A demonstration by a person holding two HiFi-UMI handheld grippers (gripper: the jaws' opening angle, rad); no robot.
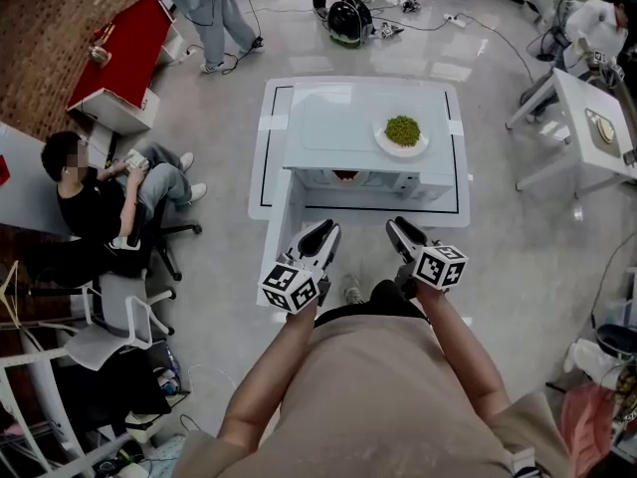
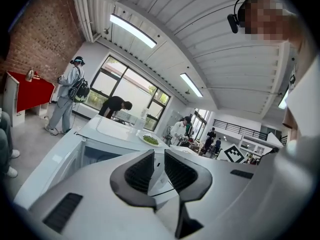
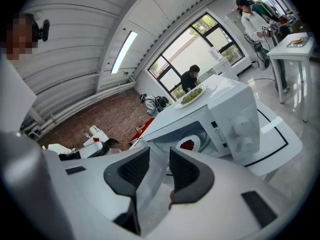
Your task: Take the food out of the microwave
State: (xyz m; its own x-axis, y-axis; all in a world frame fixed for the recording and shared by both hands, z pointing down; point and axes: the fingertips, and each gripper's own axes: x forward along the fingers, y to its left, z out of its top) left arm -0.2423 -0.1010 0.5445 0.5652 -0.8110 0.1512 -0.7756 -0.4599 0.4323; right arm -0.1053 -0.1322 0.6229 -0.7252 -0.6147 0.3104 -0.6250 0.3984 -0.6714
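The white microwave stands on a low white platform, its door swung open toward me on the left. Inside it a white plate with red food shows, just visible in the head view. A plate of green food rests on the microwave's top. My left gripper and right gripper hover side by side in front of the opening, short of it and tilted upward. The left gripper and right gripper each show a narrow gap with nothing held.
A person sits on a chair to the left. A red table stands at the far left, a white table at the right. People stand behind the microwave. The platform has a black outline.
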